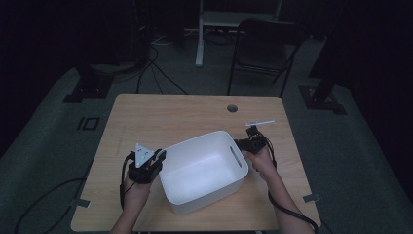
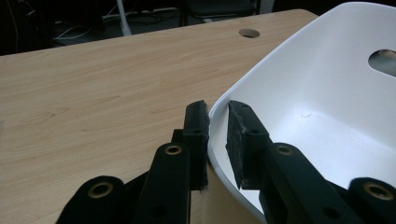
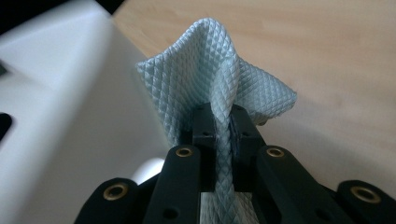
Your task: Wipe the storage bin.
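Note:
A white plastic bin [image 1: 204, 168] with a handle slot sits on the wooden table [image 1: 170, 117]. My left gripper [image 1: 157, 158] is at the bin's left rim. In the left gripper view the bin's rim [image 2: 219, 105] runs between the two pads of the left gripper [image 2: 217, 128], which is shut on it. Just off the bin's right side, my right gripper [image 1: 252, 131] holds a pale blue quilted cloth [image 1: 260, 123] above the table. In the right gripper view the right gripper [image 3: 224, 128] is shut on the cloth [image 3: 210, 70], which stands up in a fold beside the bin's wall [image 3: 70, 93].
A round cable hole [image 1: 232, 107] lies in the table's far right part. Behind the table stand a dark folding chair [image 1: 265, 48] and a white stand leg [image 1: 199, 39]. Cables run over the grey floor [image 1: 160, 73].

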Demonstrator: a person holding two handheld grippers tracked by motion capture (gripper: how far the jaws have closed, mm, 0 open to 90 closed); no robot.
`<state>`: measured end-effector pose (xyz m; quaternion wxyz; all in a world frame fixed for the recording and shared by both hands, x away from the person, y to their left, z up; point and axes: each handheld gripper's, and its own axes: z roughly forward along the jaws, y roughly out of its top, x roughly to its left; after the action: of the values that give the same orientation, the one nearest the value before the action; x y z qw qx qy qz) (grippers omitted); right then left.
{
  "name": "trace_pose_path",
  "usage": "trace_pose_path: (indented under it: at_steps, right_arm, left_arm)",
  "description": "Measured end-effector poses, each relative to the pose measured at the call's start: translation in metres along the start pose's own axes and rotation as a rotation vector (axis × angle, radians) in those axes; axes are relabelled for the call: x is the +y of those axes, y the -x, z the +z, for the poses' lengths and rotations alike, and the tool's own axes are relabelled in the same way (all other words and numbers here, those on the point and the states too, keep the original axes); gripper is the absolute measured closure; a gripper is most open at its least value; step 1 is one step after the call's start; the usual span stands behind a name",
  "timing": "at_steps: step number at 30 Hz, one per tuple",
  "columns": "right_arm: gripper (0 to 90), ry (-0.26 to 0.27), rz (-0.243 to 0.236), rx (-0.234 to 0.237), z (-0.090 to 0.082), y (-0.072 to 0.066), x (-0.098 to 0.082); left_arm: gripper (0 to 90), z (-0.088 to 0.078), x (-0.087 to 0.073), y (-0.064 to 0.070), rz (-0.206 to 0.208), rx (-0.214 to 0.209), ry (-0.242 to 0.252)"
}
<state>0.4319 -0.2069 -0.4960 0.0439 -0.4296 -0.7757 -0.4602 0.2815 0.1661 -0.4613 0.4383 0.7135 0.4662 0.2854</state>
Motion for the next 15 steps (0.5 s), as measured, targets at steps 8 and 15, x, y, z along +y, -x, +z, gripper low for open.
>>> trace_pose_path:
  at_steps: [8, 15]
  right_arm:
    - [83.2, -0.057, 0.068, -0.007, 0.027, 0.021, -0.025]
    - [83.1, 0.007, 0.064, -0.003, 0.014, 0.018, -0.023]
  left_arm:
    - [77.9, -0.001, -0.001, 0.0, 0.0, -0.002, 0.003]
    - [77.4, -0.001, -0.001, -0.004, 0.008, -0.037, 0.006]
